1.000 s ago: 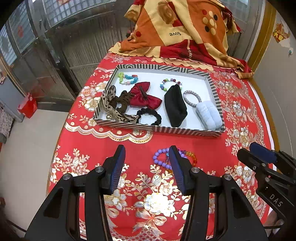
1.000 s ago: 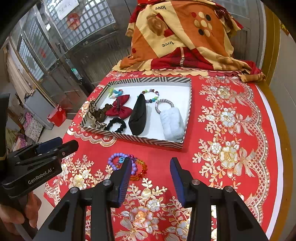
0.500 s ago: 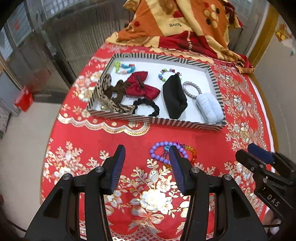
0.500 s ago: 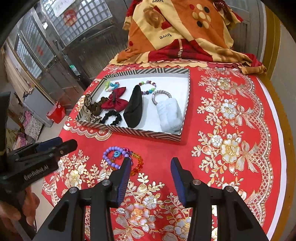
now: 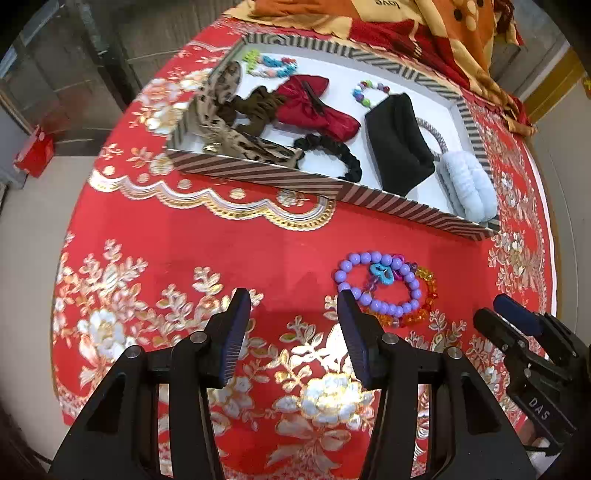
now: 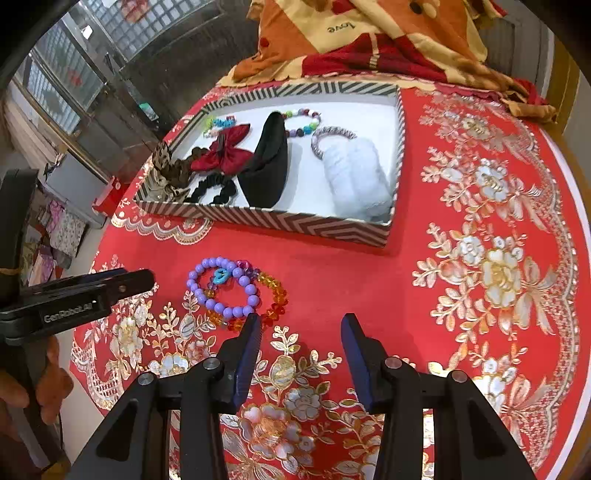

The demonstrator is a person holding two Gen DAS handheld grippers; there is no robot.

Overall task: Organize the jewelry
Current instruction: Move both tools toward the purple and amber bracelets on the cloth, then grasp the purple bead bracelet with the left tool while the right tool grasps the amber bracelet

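Both grippers have dropped closer to the red tablecloth (image 5: 229,243) since a second ago, so the beads and tray loom larger in each view. From its own camera, the left gripper (image 5: 291,299) points steeply down with its blue pads spread wide and nothing between them; its right pad tip sits just beside the purple bead bracelet (image 5: 376,282). In its own view the right gripper (image 6: 301,321) also tilts downward, jaws parted and empty, its left pad tip just beside the orange bead bracelet (image 6: 275,299). A hand (image 6: 33,384) grips the left tool's handle at the edge of the right view.

Gold and white flowers pattern the cloth on a round table, with a folded orange and red blanket (image 6: 369,33) at the far side and a grey tiled floor beyond.

Two bracelets lie overlapping on the cloth, near the striped tray (image 5: 258,173) but outside it. Inside the tray: one leopard-print headband (image 5: 221,110), one red bow (image 5: 314,107), one black scrunchie (image 5: 332,151), one black pouch (image 5: 397,144), one fluffy white scrunchie (image 5: 467,188), one silver bangle (image 6: 332,134) and two coloured bead bracelets
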